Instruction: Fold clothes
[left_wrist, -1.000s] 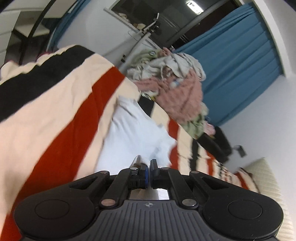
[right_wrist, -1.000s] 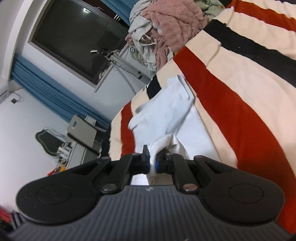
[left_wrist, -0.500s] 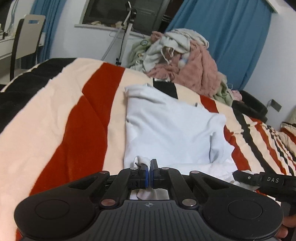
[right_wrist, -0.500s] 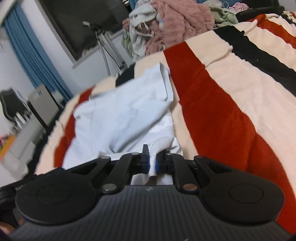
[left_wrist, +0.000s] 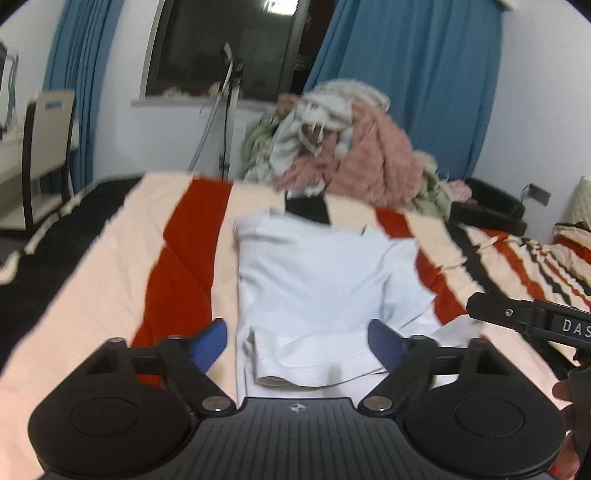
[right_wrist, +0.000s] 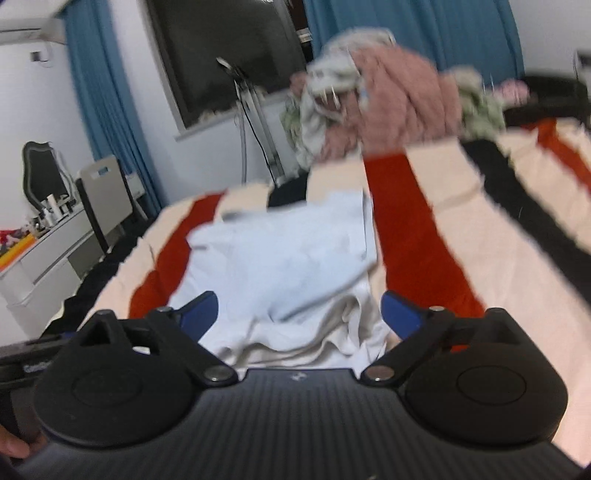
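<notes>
The shirt (left_wrist: 314, 280) in the frame centre is pale blue-white. The blanket (left_wrist: 110, 258) has cream, red and black stripes. The curtains (left_wrist: 406, 81) above are blue; the heap of clothes (left_wrist: 369, 162) is mostly pink.

A shirt (left_wrist: 317, 280) lies flat on the bed cover (left_wrist: 110, 273), roughly midway across it; its near hem sits between the spread fingers of the left gripper (left_wrist: 297, 341) and likewise of the right gripper (right_wrist: 299, 314), apart from the pads of both; the right gripper shows at the right edge of the left wrist view; behind the shirt, at the far end of the bed, a heap of clothes (left_wrist: 343, 147) is piled; a tripod (left_wrist: 227, 110) stands left of the heap, before the window (left_wrist: 225, 48); a chair (left_wrist: 48, 147) stands left of the bed.
</notes>
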